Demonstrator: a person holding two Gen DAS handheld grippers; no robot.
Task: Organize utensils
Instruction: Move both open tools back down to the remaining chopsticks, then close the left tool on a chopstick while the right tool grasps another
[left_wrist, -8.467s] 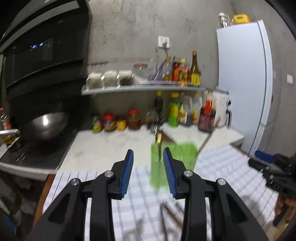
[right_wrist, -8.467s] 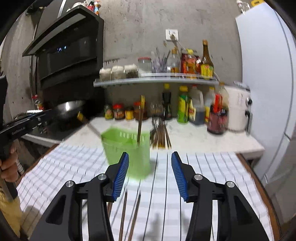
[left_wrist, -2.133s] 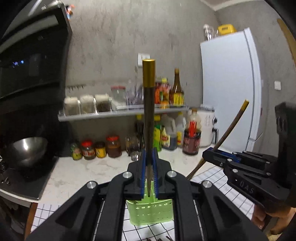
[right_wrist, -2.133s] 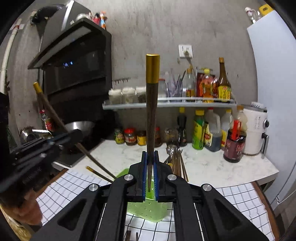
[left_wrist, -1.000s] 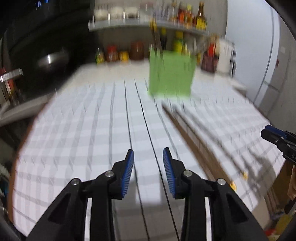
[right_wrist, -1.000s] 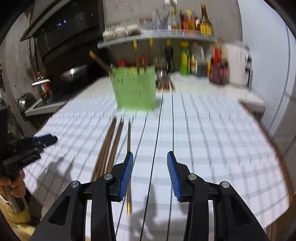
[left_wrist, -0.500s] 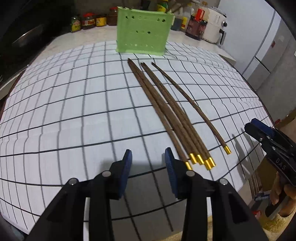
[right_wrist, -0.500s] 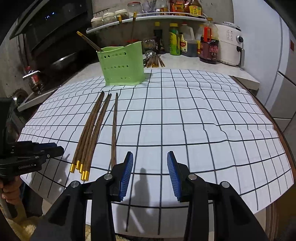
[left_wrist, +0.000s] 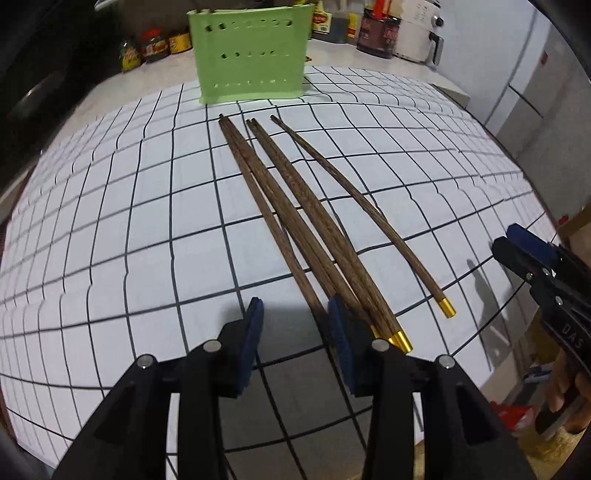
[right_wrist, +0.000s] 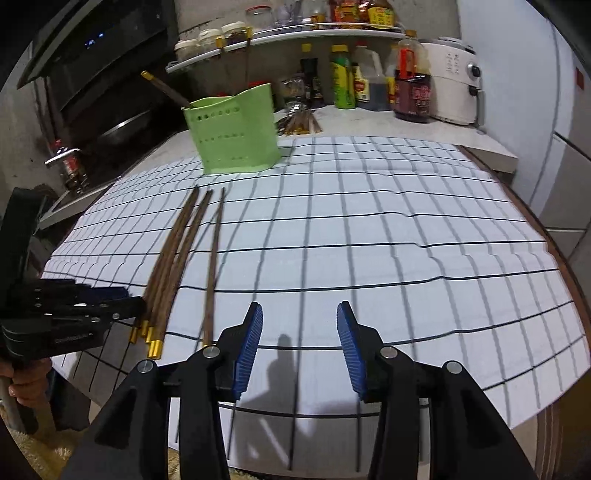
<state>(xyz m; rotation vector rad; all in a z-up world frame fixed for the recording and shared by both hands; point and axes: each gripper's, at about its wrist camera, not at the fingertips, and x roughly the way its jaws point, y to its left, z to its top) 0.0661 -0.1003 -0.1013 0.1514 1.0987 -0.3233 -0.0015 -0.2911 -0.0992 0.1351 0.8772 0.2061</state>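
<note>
Several brown wooden chopsticks with gold ends (left_wrist: 306, 218) lie side by side on the checked cloth (left_wrist: 122, 206), tips toward a green perforated utensil holder (left_wrist: 251, 55). My left gripper (left_wrist: 295, 325) is open and empty, low over the cloth, its right finger just over the gold ends of the bundle. My right gripper (right_wrist: 299, 332) is open and empty, to the right of a lone chopstick (right_wrist: 213, 266). The holder (right_wrist: 232, 133) has chopsticks (right_wrist: 166, 90) standing in it. Each gripper shows in the other's view: the right gripper (left_wrist: 532, 258), the left gripper (right_wrist: 110, 299).
Behind the cloth, a counter holds sauce bottles (right_wrist: 410, 92), jars (left_wrist: 155, 46), a white appliance (right_wrist: 454, 88) and loose utensils (right_wrist: 299, 122). A shelf of jars (right_wrist: 221, 37) and a dark range hood (right_wrist: 92, 48) hang above. The table's front edge lies just under both grippers.
Both grippers have dropped lower and closer to the gold ends of the chopsticks. The left one has closed in on the bundle. Both jaws stay open.
</note>
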